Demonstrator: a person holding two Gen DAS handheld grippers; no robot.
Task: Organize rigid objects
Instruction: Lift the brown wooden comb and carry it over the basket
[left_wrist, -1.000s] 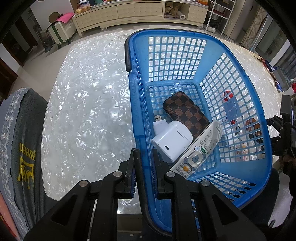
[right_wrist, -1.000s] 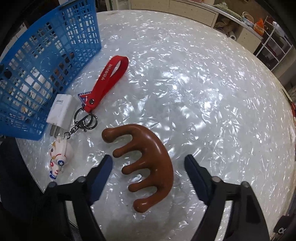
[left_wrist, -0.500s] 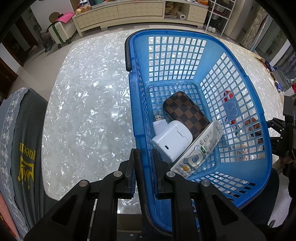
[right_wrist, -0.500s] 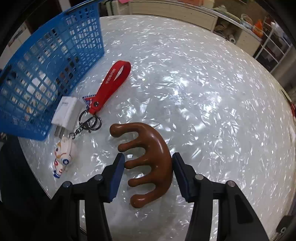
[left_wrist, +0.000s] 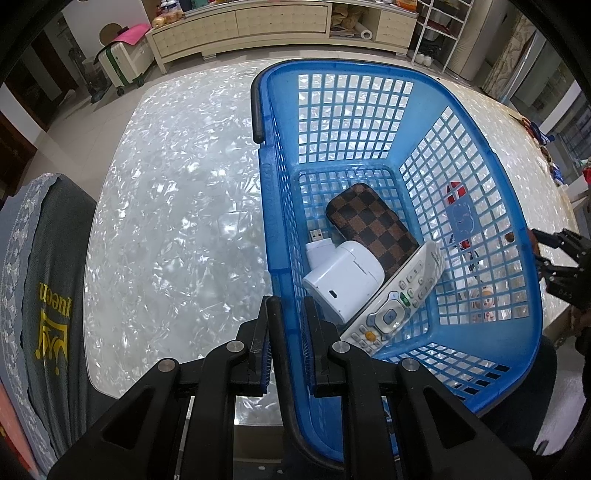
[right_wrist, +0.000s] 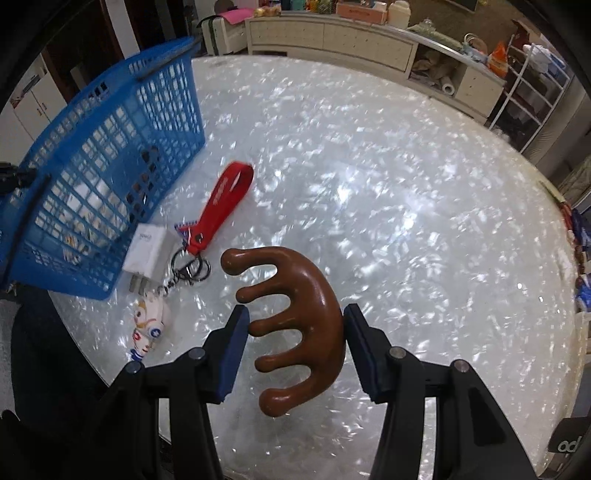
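Pearly white table (right_wrist: 406, 206), cream sideboard (right_wrist: 332, 37) behind, wire shelving (right_wrist: 532, 99)

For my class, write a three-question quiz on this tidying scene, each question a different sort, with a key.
1. True or false: the right gripper grips the brown wooden massager.
2. Which item is not inside the blue basket?
A. checkered case
B. remote control
C. red strap keychain
3. Fill in: the left gripper is clamped on the basket's ____.

Key: 1 true. 2 C; it lies on the table beside the basket and the white charger. 3 rim.
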